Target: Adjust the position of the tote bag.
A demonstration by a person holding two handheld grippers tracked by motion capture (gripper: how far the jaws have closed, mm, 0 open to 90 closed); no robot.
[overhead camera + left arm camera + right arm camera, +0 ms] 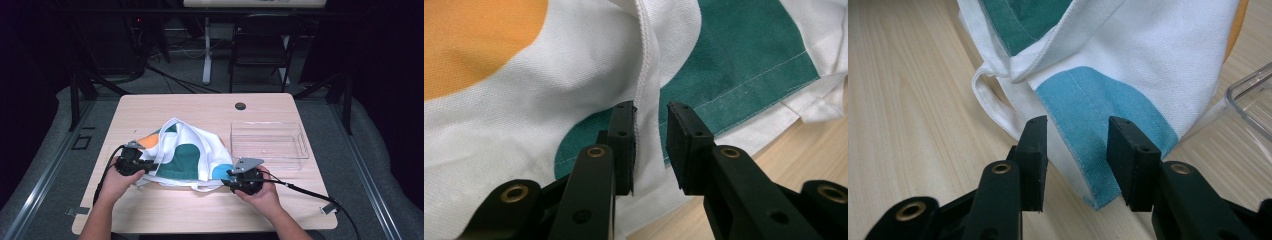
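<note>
Two tools at the near tabletop (pixel 150 200) edge. Left tool (pixel 650 145): jaws partly apart, straddling a hem fold of the one printed cloth bag (pixel 185 155), not pressing. Right tool (pixel 1075 160): jaws partly apart around its blue corner. Beyond: one clear plastic tray (pixel 270 142).
</note>
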